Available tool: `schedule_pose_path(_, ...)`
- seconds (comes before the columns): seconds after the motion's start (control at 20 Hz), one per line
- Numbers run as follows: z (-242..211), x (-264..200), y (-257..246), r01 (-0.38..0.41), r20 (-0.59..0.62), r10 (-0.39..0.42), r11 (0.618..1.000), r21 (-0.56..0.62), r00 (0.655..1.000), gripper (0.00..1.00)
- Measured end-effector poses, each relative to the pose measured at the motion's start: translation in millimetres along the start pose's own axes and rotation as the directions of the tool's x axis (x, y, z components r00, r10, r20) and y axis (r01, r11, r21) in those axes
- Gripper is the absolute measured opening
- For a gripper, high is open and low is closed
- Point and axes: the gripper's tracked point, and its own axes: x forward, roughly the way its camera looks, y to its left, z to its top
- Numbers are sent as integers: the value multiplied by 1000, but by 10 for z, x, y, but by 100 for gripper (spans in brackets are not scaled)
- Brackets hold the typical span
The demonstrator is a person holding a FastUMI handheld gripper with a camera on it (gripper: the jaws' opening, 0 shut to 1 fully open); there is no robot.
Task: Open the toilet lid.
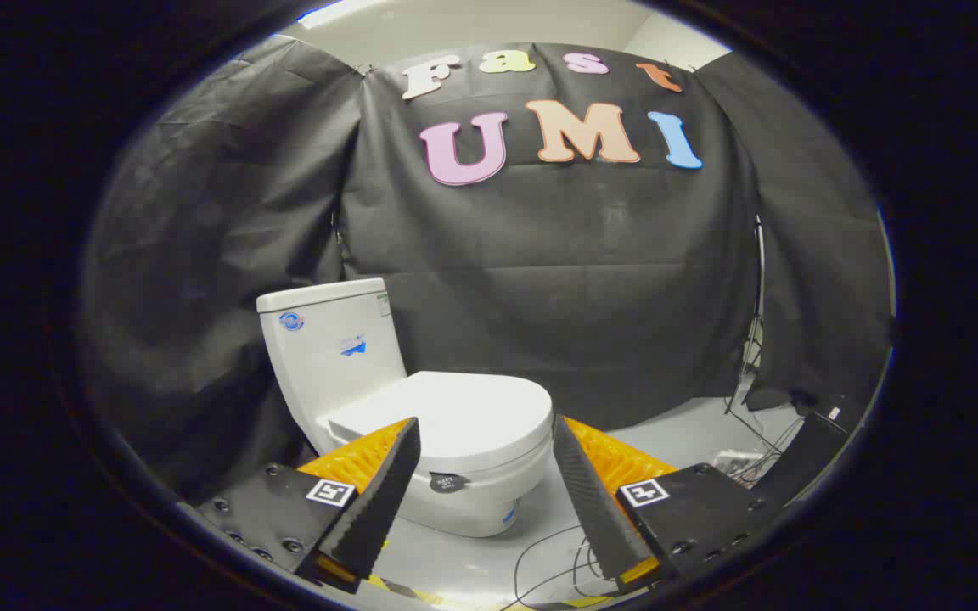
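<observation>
A white toilet stands on the grey floor with its tank at the back left. The toilet lid lies flat and closed over the bowl. A small dark round tag sits on the front under the lid's rim. My gripper is open, its two fingers spread wide with nothing between them. The left finger overlaps the lid's near left side in view, and the right finger stands just right of the lid's front edge. The toilet is still a little ahead of the fingertips.
Black cloth walls close in behind and to both sides of the toilet. Thin cables trail across the floor just ahead of the fingers. More cables and a dark box sit at the right by a stand pole.
</observation>
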Motion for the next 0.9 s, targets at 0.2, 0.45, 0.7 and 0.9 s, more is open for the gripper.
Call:
schedule_pose_path(0.2,-30,52,151,-18,-20,17,999,-36,1000,97)
schedule_pose_path(0.45,-111,131,226,-16,-59,13,999,-38,998,97)
schedule_pose_path(0.7,-391,295,295,-6,-181,0,1000,-31,983,97)
schedule_pose_path(0.9,-588,463,387,-14,-252,1,999,-50,968,97)
